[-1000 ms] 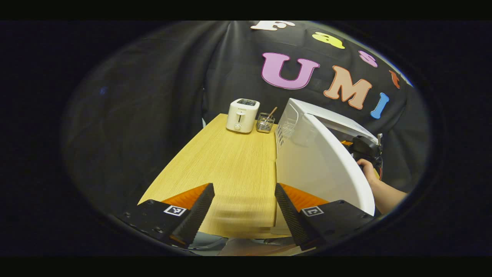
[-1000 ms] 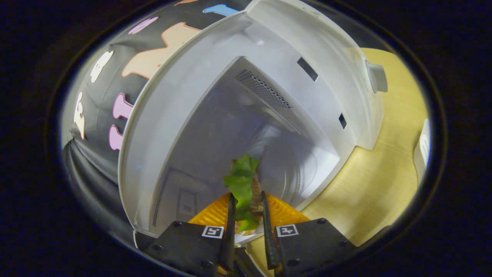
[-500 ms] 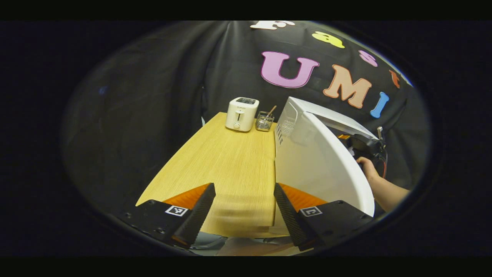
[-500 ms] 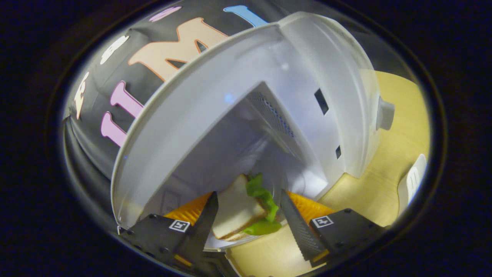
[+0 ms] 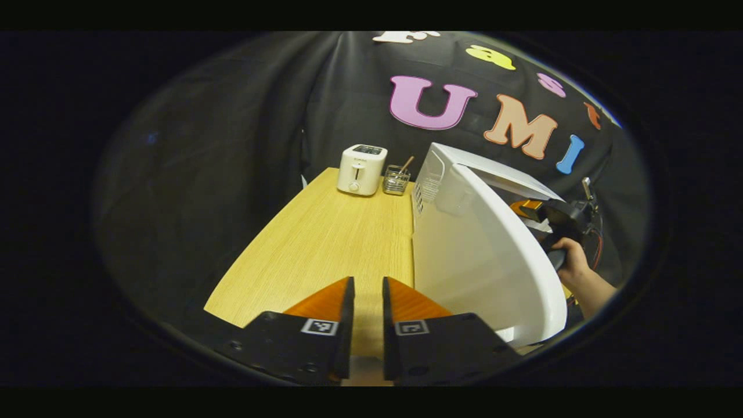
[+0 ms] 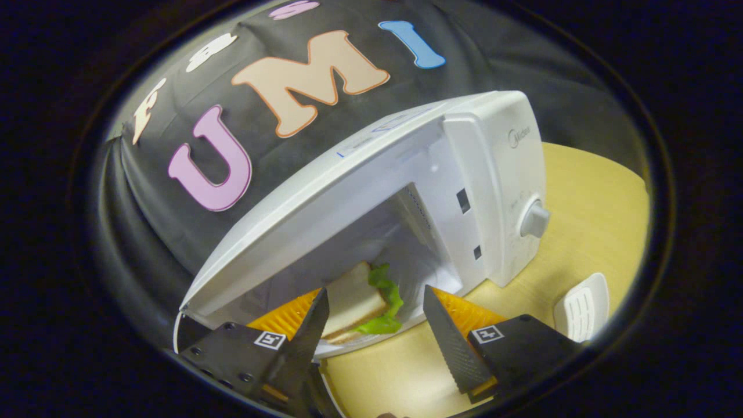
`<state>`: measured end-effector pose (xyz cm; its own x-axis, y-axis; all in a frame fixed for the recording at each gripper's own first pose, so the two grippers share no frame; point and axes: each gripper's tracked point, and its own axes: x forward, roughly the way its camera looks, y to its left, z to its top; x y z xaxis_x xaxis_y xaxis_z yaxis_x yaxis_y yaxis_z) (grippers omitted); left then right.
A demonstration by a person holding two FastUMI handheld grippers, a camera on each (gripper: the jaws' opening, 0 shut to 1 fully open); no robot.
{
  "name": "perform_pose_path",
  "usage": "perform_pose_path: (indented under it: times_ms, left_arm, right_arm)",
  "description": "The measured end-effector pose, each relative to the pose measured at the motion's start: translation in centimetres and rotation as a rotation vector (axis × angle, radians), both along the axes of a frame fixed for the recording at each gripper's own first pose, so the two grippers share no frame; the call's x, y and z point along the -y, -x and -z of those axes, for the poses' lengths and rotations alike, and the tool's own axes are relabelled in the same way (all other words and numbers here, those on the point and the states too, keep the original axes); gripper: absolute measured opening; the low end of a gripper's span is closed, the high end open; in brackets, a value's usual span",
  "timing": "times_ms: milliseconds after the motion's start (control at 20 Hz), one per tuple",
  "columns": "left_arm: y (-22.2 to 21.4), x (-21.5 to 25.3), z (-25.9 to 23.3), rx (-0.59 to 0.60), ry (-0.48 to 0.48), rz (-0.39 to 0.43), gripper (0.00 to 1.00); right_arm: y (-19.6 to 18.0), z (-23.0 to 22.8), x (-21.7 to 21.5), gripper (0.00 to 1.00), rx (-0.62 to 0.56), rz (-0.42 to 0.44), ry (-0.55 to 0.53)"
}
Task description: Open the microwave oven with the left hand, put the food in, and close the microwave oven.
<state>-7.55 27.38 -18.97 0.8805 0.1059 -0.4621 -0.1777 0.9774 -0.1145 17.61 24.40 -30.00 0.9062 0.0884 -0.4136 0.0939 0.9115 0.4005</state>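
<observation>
In right gripper view, sandwich (image 6: 361, 305) lies inside open microwave (image 6: 464, 191).

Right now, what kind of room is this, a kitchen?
Probably a pretend kitchen set up in a booth. A wooden table holds a toaster, and an open microwave has a sandwich inside, but the wall behind is just black cloth.

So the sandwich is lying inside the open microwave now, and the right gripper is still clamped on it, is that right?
Not quite. The sandwich does lie inside the open microwave, but the right gripper has let go: the right gripper view shows its jaws spread wide, apart from the bread.
</observation>
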Motion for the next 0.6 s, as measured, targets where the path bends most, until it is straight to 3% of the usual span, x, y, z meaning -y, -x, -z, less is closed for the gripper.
perform_pose_path:
  times_ms: [50, 300, 600]
  left_arm:
    - [0.2, -0.4, -0.1, -0.001, -0.018, -0.010, 0.00]
    - [0.0, 0.7, -0.5, 0.018, -0.020, 0.029, 0.00]
    - [-0.4, 2.1, -0.4, 0.016, -0.041, 0.088, 0.01]
  right_arm:
    - [1.2, -0.2, 0.0, 0.99, -0.002, -0.015, 0.019]
    - [7.3, -2.2, 0.5, 1.00, 0.001, -0.082, 0.096]
    - [16.2, -3.1, 4.3, 0.99, -0.019, -0.066, 0.191]
